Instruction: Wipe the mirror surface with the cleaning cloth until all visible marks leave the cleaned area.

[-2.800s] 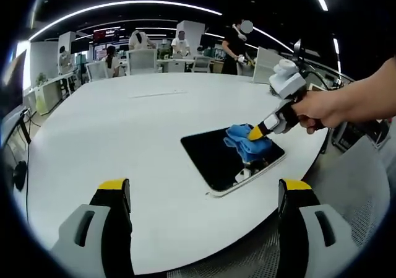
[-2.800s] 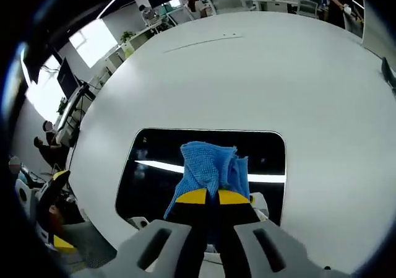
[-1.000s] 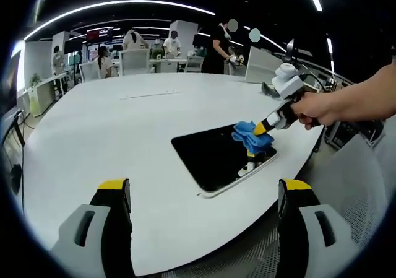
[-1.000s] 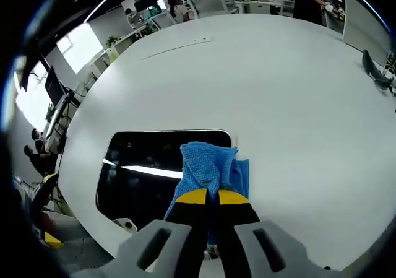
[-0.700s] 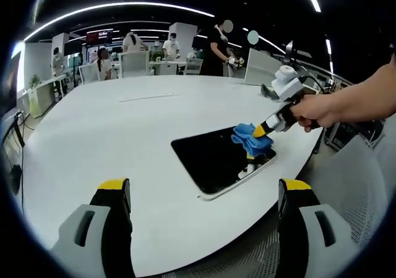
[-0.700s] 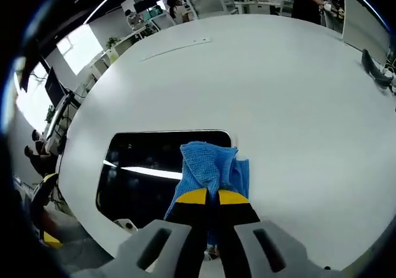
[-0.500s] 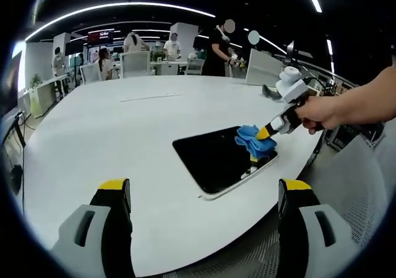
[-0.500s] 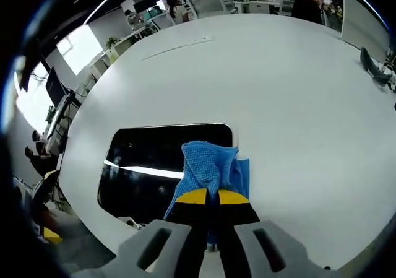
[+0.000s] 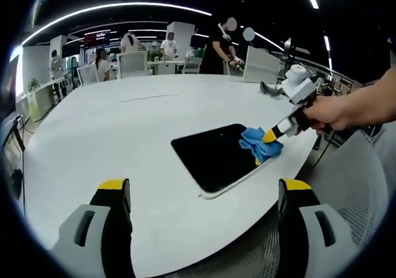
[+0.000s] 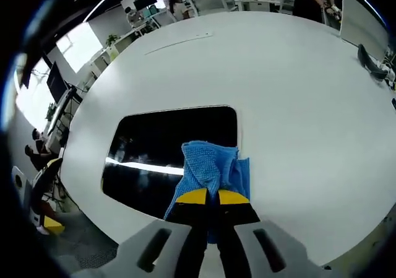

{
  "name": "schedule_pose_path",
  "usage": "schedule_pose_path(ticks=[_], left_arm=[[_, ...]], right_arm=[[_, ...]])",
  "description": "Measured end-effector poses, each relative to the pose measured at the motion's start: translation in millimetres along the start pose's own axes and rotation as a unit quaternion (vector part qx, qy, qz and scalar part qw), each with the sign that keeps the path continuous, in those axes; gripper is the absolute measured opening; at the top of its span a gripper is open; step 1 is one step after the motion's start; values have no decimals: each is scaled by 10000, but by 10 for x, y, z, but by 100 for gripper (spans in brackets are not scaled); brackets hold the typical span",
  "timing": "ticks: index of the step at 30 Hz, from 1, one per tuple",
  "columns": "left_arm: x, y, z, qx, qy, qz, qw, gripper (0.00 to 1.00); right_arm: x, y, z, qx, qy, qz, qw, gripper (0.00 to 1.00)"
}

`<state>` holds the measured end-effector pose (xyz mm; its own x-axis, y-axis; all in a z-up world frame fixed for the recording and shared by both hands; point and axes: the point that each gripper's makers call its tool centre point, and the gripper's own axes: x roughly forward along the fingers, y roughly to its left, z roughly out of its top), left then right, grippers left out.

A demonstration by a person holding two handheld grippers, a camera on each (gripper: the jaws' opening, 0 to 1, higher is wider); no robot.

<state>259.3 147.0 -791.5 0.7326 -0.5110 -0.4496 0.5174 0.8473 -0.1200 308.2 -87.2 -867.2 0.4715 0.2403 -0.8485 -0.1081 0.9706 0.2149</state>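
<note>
On the white worktop [image 9: 93, 129] near its edge lies the mirror [image 10: 173, 148]; my right gripper [image 10: 206, 196], clamped on the blue cloth [image 10: 213, 163], presses it onto the mirror's corner. My hand [image 9: 331, 112] reaches in level from the right, while my left gripper [image 9: 204, 197] hovers low, jaws wide apart.

The right gripper [image 9: 270, 137] presses a blue cloth [image 9: 258, 143] onto the mirror [image 9: 213, 157].

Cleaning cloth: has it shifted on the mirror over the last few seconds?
Yes. In the left gripper view the cleaning cloth, clamped by the right hand-held gripper, has slid from mid-mirror toward the mirror's right edge, nearest the table rim.
</note>
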Motion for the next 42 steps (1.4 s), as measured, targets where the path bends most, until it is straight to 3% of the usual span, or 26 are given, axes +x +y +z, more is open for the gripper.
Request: schedule_pose_path(ticks=[7,13,26,37,42], left_arm=[[2,6,-17,-23,54,13,10000,99],[-6,-8,-3,-50,22,6,10000,99],[-18,-44,15,-55,-19,-47,10000,99],[-43,-36,22,-49,-43,0,10000,99],[-44,-32,24,-59,-46,5,10000,99]], right_arm=[[-36,24,-69,12,127,26,9999,0],[-42,32,-99,80,-20,28,10000,0],[-122,86,-261,208,51,67,9997,0],[-116,119,-248,212,5,-21,9998,0],[-85,231,-237,177,47,53,9998,0]])
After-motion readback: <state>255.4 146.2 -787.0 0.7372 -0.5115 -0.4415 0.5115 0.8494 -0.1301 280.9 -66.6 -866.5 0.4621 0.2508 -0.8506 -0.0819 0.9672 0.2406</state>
